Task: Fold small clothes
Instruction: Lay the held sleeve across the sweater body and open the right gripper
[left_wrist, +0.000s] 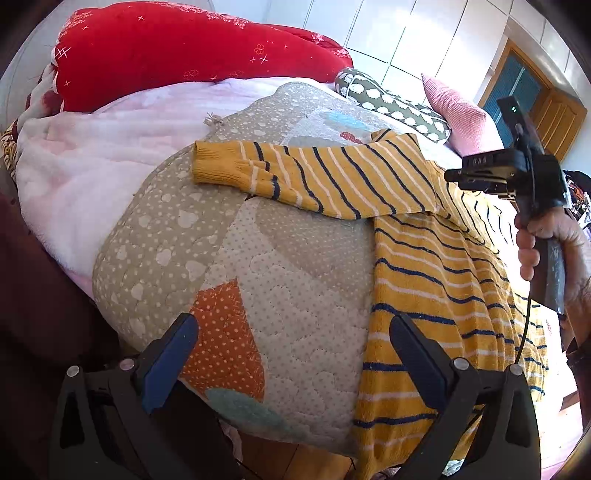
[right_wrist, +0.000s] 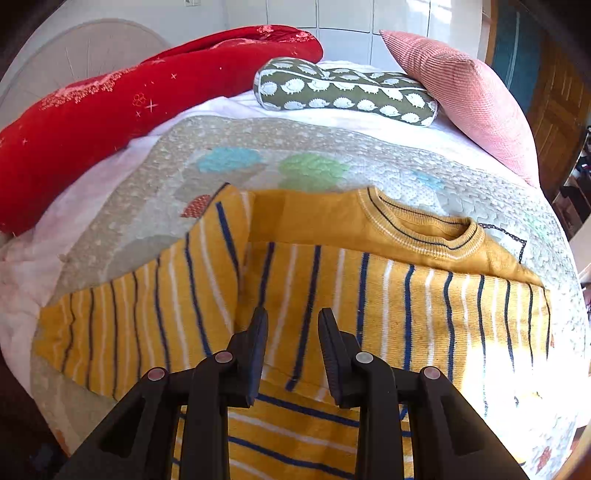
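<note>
A small yellow sweater with navy and white stripes (left_wrist: 436, 266) lies flat on a quilted mat (left_wrist: 258, 258) on the bed. One sleeve (left_wrist: 295, 173) stretches out to the left. In the right wrist view the sweater (right_wrist: 388, 302) shows its collar (right_wrist: 428, 229) at the far side, with a sleeve folded across the chest. My left gripper (left_wrist: 295, 339) is open and empty above the mat at the sweater's left edge. My right gripper (right_wrist: 293, 332) hovers over the sweater's middle, jaws a little apart and holding nothing; it also shows in the left wrist view (left_wrist: 480, 177), held by a hand.
A red quilt (left_wrist: 184, 48) lies along the far left. A green patterned bolster (right_wrist: 343, 92) and a pink cushion (right_wrist: 469, 96) sit at the head of the bed. A pale pink blanket (left_wrist: 92, 155) lies under the mat. The bed's near edge drops off below the left gripper.
</note>
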